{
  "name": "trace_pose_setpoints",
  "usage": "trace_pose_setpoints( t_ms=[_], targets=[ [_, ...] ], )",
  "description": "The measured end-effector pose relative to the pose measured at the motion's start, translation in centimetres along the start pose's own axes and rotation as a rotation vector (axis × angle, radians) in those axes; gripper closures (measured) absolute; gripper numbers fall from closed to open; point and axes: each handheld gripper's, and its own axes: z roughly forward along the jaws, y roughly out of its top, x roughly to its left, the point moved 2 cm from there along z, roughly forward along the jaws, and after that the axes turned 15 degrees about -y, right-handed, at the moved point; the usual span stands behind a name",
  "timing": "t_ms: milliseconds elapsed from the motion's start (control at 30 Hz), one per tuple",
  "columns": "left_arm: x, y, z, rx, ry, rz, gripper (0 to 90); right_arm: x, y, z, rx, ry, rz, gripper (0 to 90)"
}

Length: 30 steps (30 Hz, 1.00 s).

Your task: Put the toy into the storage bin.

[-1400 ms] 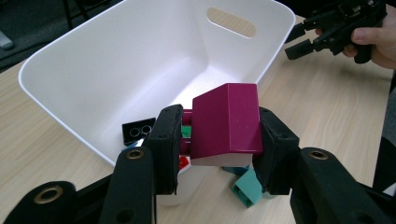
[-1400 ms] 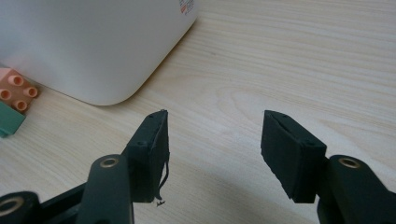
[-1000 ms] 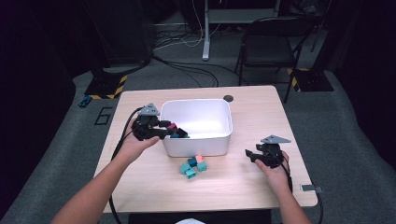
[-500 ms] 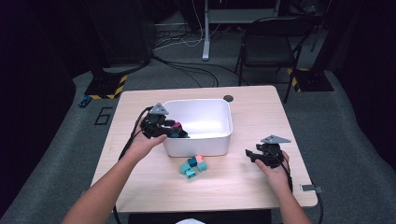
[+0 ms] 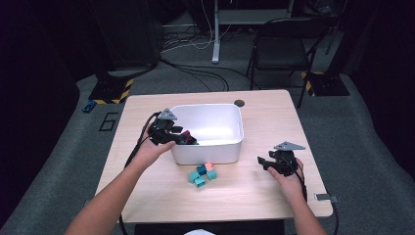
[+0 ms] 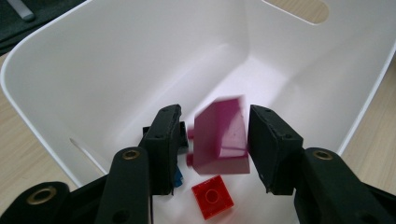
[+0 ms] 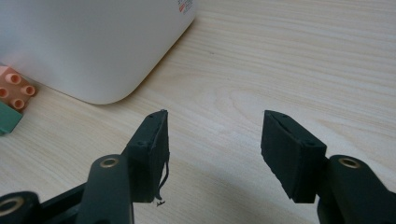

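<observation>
L gripper (image 6: 212,140) over white bin (image 6: 116,60); jaws just opening, released; magenta block (image 6: 220,137) loose btwn pads, blurred; R gripper (image 7: 212,149) open on table (image 7: 280,56), empty.

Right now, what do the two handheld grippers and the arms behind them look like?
Both are black. The left gripper and the right gripper each carry a grey three-cornered plate on top and trail a black cable toward the table's near edge. Each has two blocky black jaws with flat dark pads, fixed by small screws, with brass-coloured rings at the pivots. The forearms are bare, no sleeves in view.
</observation>
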Motion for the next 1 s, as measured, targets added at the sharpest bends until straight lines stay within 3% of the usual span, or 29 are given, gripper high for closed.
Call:
trace_pose_setpoints(
  t_ms=[300,600,733,1000],
  targets=[
    [-0.1,0.0,-0.6,-0.014,0.002,0.002,51.5,-0.1,0.0,0.0,0.001,0.001,-0.002,41.3],
    [-1.6,0.0,-2.5,-0.055,-0.022,0.030,50.0,-0.2,0.0,0.0,-0.001,-0.004,0.001,41.3],
    [-2.6,-0.6,-3.3,-0.067,-0.038,0.059,50.1,-0.2,0.0,0.0,-0.004,-0.004,0.007,41.3],
    [-3.4,-2.0,-4.8,-0.074,-0.049,0.066,49.7,-0.2,0.0,0.0,-0.003,-0.004,0.007,41.3]
  ],
)
